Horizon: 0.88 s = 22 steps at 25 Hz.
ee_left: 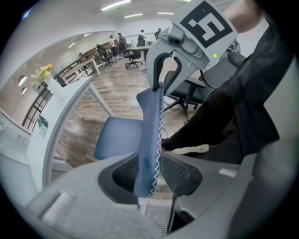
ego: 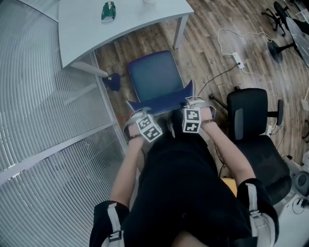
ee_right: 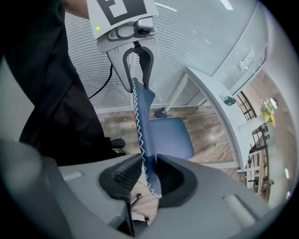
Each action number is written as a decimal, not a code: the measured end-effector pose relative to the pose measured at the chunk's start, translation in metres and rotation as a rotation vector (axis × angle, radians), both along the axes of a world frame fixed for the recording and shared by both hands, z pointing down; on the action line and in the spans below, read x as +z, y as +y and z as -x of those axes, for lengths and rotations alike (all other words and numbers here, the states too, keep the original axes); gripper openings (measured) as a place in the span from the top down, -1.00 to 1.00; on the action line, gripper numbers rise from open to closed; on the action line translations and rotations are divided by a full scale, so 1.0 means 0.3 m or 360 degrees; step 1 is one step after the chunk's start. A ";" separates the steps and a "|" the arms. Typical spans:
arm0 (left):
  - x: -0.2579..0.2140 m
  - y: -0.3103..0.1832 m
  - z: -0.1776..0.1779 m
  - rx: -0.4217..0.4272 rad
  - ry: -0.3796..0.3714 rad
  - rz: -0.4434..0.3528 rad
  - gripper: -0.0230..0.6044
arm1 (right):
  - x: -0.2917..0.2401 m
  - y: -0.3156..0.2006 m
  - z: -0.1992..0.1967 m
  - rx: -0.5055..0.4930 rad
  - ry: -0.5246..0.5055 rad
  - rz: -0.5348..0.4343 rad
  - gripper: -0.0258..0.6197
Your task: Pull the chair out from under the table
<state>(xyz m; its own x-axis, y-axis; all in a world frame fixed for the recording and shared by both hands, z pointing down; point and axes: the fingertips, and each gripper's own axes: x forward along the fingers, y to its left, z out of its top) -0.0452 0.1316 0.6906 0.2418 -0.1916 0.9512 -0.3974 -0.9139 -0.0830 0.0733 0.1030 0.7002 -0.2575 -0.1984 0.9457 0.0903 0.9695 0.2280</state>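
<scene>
The blue chair point(ego: 154, 77) stands on the wood floor, its seat in front of the white table point(ego: 120, 24). Both grippers point down onto the top edge of its backrest point(ego: 161, 103). My left gripper point(ego: 137, 113) straddles the left end; in the left gripper view the stitched edge of the backrest point(ee_left: 148, 140) runs between the jaws of the left gripper point(ee_left: 156, 170), which stand slightly wider than the fabric. My right gripper point(ego: 193, 102) is at the right end; in its own view the right gripper point(ee_right: 148, 175) presses its pads on the backrest point(ee_right: 145, 135).
A black office chair point(ego: 251, 125) stands close on the right. A power strip with cable point(ego: 239, 59) lies on the floor beyond it. A glass wall with blinds point(ego: 43, 106) runs along the left. A green object point(ego: 108, 12) sits on the table.
</scene>
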 end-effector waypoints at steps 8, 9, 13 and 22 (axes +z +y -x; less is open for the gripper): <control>-0.056 0.028 -0.004 0.0073 -0.0011 -0.0075 0.44 | -0.084 0.028 0.023 0.0043 -0.0132 0.0032 0.60; -0.073 0.033 -0.009 0.0077 -0.0001 -0.0092 0.44 | -0.095 0.043 0.027 0.0038 -0.0149 0.0055 0.60; -0.140 0.022 -0.008 0.0020 0.0064 -0.0159 0.44 | -0.160 0.076 0.053 0.0050 -0.0232 0.0091 0.60; -0.344 -0.074 0.086 -0.0158 0.0175 -0.0418 0.45 | -0.368 -0.033 0.168 0.0166 -0.0493 -0.0061 0.60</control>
<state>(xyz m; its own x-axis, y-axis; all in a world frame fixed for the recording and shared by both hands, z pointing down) -0.0710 0.1094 0.5875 0.3082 -0.4555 0.8352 -0.5032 -0.8231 -0.2632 0.0230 0.0931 0.5900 -0.5082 -0.2726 0.8170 -0.0884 0.9601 0.2654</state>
